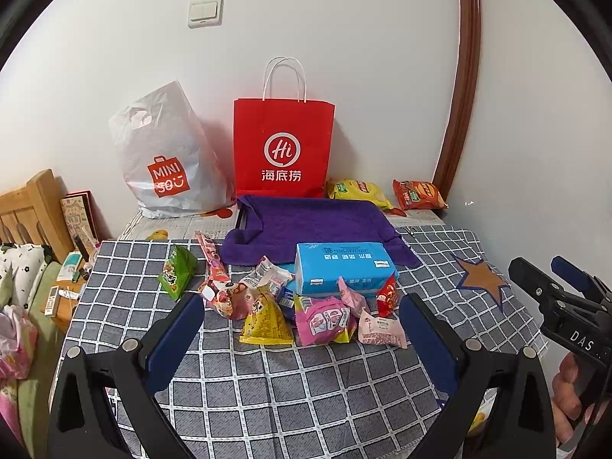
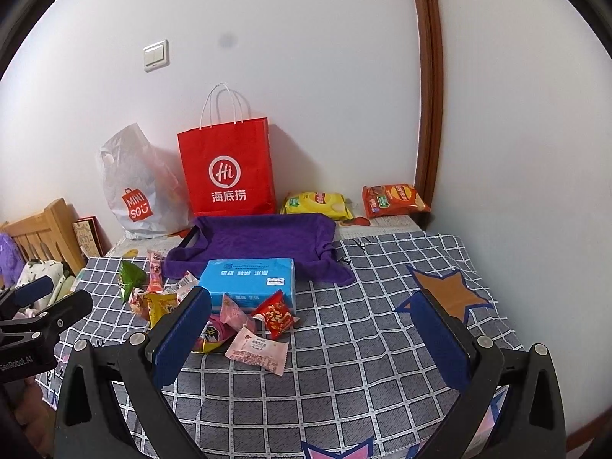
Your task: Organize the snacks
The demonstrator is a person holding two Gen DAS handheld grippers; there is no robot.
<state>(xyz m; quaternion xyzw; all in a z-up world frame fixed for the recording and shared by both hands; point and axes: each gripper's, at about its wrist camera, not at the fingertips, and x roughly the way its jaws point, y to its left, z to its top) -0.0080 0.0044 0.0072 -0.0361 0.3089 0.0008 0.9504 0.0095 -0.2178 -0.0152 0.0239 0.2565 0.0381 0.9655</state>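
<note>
Several small snack packets lie in a heap on the checked cloth (image 1: pixel 306 382): a yellow one (image 1: pixel 266 323), a pink one (image 1: pixel 325 319), a pale pink one (image 1: pixel 380 329) (image 2: pixel 258 348), a small red one (image 1: pixel 386 294) (image 2: pixel 273 315) and a green one (image 1: pixel 176 271) (image 2: pixel 130 277). A blue tissue pack (image 1: pixel 342 267) (image 2: pixel 248 277) lies behind them. A tray under a purple towel (image 1: pixel 313 225) (image 2: pixel 264 241) sits further back. My left gripper (image 1: pixel 302 306) is open just before the heap. My right gripper (image 2: pixel 313 306) is open, right of the heap; it also shows in the left wrist view (image 1: pixel 543 267).
A red paper bag (image 1: pixel 283 145) (image 2: pixel 229 168) and a white MINISO bag (image 1: pixel 168 160) (image 2: pixel 134 191) stand against the wall. Yellow (image 1: pixel 359 191) (image 2: pixel 317 202) and orange (image 1: pixel 419 193) (image 2: pixel 394 199) crisp bags lie at the back right. A wooden bedframe (image 1: pixel 30 210) is at left.
</note>
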